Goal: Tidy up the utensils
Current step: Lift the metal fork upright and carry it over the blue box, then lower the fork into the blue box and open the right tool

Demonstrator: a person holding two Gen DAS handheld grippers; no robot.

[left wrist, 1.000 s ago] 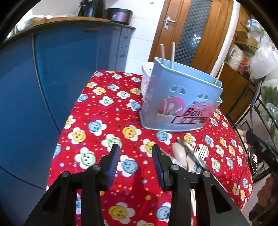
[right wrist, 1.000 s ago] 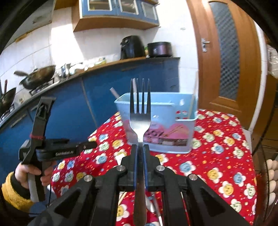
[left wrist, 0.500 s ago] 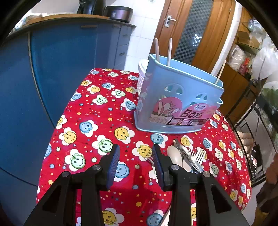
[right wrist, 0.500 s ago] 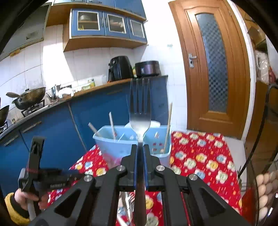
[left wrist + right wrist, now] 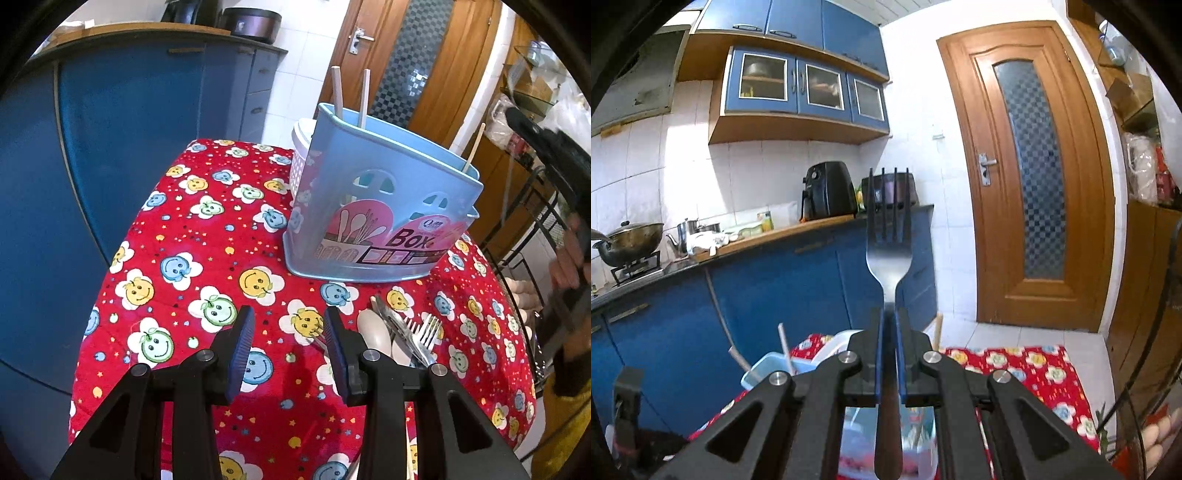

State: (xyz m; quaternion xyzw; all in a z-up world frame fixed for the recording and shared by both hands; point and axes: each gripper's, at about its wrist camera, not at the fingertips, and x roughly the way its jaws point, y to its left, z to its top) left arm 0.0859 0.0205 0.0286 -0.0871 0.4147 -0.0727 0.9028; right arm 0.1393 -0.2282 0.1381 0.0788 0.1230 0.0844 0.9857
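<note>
A light blue utensil box (image 5: 376, 218) stands on the red smiley tablecloth (image 5: 207, 236), with chopsticks (image 5: 364, 96) sticking out of it. Loose utensils, a spoon (image 5: 373, 328) and a fork (image 5: 424, 332), lie on the cloth in front of it. My left gripper (image 5: 290, 347) is open and empty, low over the cloth, left of the loose pile. My right gripper (image 5: 889, 328) is shut on a metal fork (image 5: 888, 236), tines up, held high above the box (image 5: 768, 369), which shows just below the jaws.
A white perforated basket (image 5: 301, 155) stands behind the box. Blue kitchen cabinets (image 5: 110, 122) run along the left of the table. A wooden door (image 5: 1030, 177) is at the back. A wire rack with eggs (image 5: 521, 291) stands at the right.
My right gripper has lifted the fork and tilted upward, so the box has dropped to the bottom of its view. My left gripper has drifted slightly nearer the table.
</note>
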